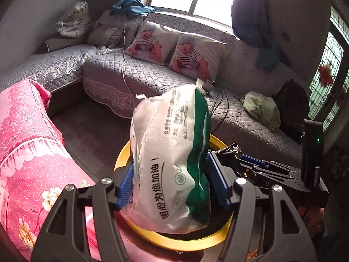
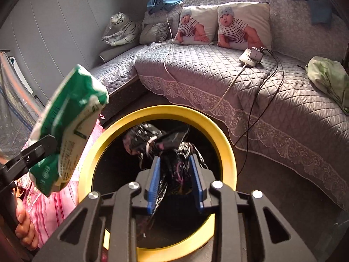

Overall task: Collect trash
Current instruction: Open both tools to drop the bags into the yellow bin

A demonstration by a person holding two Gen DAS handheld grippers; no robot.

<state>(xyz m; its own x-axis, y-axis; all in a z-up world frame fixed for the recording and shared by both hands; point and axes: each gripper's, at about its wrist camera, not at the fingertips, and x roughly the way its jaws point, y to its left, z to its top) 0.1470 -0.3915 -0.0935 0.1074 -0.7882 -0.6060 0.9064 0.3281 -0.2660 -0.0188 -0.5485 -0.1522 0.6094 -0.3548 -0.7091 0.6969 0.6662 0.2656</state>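
A white and green plastic bag (image 1: 170, 152) stands between the blue pads (image 1: 125, 185) of my left gripper (image 1: 170, 163), right above a round bin with a yellow rim (image 1: 174, 242). The bag looks puffed out, not squeezed, so the jaws stand open around it. In the right wrist view that bag (image 2: 67, 126) is blurred at the left, beside the bin (image 2: 196, 118). My right gripper (image 2: 174, 158) is over the bin's mouth. A crumpled black plastic bag (image 2: 172, 152) hangs loosely between its blue pads (image 2: 153, 181), which stand apart.
A grey quilted corner sofa (image 2: 218, 69) lies behind the bin, with two printed cushions (image 2: 242, 26), a power strip (image 2: 250, 56) with cables and a green cloth (image 2: 327, 74). A pink quilt (image 1: 32, 152) is at the left. A hand (image 2: 24, 229) holds the left gripper.
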